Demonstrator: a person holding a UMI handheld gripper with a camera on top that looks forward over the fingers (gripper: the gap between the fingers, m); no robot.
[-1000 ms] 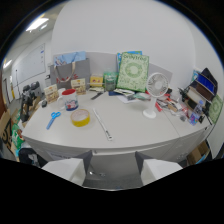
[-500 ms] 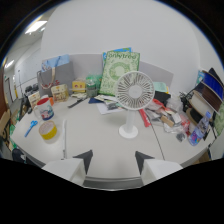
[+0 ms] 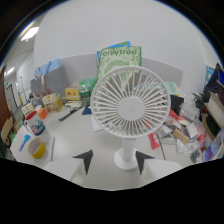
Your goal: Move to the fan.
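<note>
A white desk fan (image 3: 128, 106) stands upright on the white table (image 3: 75, 135), its round grille facing me and its stem ending in a round base (image 3: 124, 159). My gripper (image 3: 114, 161) is open. Its two dark fingertips (image 3: 85, 161) sit on either side of the fan's base, which stands just ahead of them with a gap on each side. Nothing is held.
Behind the fan leans a green box marked "onlytree" (image 3: 120, 56). A yellow tape roll (image 3: 36, 148) and a blue-handled tool (image 3: 24, 143) lie off to the left. Small boxes (image 3: 52, 101) line the back, and cluttered packets and cables (image 3: 187, 127) fill the right.
The gripper has come much closer to the fan over the last second. The fan went from a small shape at the right to filling the middle, its base now between the fingertips.
</note>
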